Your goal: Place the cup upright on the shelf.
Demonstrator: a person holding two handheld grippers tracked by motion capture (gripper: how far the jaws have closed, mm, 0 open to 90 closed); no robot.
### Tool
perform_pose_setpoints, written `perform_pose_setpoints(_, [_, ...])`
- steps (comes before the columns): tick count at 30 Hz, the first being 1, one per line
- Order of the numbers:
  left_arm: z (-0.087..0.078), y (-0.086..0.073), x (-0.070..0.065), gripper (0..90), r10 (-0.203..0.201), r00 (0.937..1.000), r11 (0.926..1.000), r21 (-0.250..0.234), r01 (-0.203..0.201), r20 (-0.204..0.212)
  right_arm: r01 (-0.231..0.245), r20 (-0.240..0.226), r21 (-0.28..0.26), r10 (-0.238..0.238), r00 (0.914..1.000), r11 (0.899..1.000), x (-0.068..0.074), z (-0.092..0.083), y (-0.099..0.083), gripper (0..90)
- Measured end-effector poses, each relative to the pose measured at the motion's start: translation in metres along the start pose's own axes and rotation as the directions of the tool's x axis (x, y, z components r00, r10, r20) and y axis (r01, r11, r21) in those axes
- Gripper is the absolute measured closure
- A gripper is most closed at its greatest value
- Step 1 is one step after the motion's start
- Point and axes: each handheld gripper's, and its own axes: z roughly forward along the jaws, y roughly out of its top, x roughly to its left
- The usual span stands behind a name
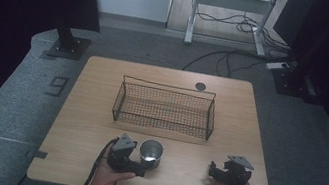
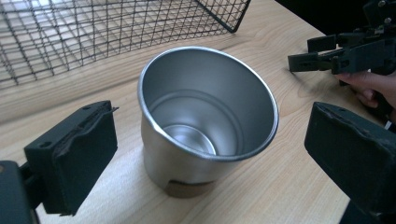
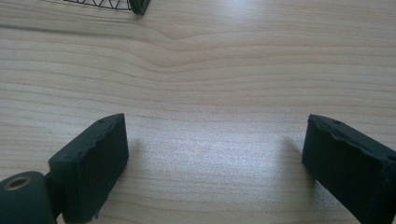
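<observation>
At the near edge of a pale wooden worktop point(image 1: 98, 112), a person's two hands each hold a black gripper. The left gripper point(image 1: 130, 160), jaws spread wide, stands with a steel cup point(image 1: 151, 153) between them, neither jaw touching it. The right gripper point(image 1: 225, 173), jaws likewise wide and holding nothing, rests over bare wood near the front right corner, well apart from the cup.

The cup stands upright, mouth up, its brushed metal wall flaring towards a rolled rim. The left gripper view looks down into the cup point(image 2: 205, 112), showing a bright, empty inside and a brown band at its foot, detail too small to tell from the high view. That view also catches the other gripper point(image 2: 336, 56) farther off, a hand behind it.

The right gripper view shows open wood grain ahead of its jaws, with one corner of the basket point(image 3: 137, 5) at the top edge.

Beyond the cup, a black wire-mesh basket point(image 1: 165, 108) sits across the middle of the worktop, empty, with clear wood on either side. A small round grommet point(image 1: 200, 86) lies near the far edge. Grey floor point(image 1: 15, 93) surrounds the worktop, with cables point(image 1: 229, 57) lying on it farther back.
</observation>
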Motion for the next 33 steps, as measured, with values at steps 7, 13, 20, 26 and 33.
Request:
perform_pose_setpoints(7, [0.011, 0.001, 0.0, 2.1, 0.013, 0.9999, 0.9999, 0.006, -0.013, -0.005, 0.001, -0.001, -0.001, -0.001, 1.0, 1.0, 0.0, 0.0, 0.0, 7.3])
perform_pose_setpoints(13, [0.019, 0.002, -0.004, 2.1, 0.033, 0.9995, 0.9992, 0.021, -0.033, 0.002, 0.001, -0.001, -0.001, -0.001, 1.0, 1.0, 0.0, 0.0, 0.0, 7.4])
perform_pose_setpoints(20, [0.032, 0.0, -0.006, 2.4, 0.043, 0.9987, 0.9984, 0.037, -0.042, -0.028, 0.0, -0.002, -0.001, 0.0, 1.0, 1.0, 0.0, 0.0, 0.0, 7.6])
perform_pose_setpoints(26, [0.04, -0.001, -0.008, 8.5, 0.063, 0.9954, 0.9978, 0.026, -0.061, -0.073, 0.003, -0.003, -0.003, -0.003, 1.0, 1.0, 0.0, 0.0, 0.0, 8.0])
perform_pose_setpoints(33, [0.04, -0.002, -0.009, 13.6, 0.088, 0.9926, 0.9961, 0.015, -0.087, -0.084, 0.003, -0.005, -0.003, -0.003, 1.0, 1.0, 0.0, 0.0, 0.0, 8.2])
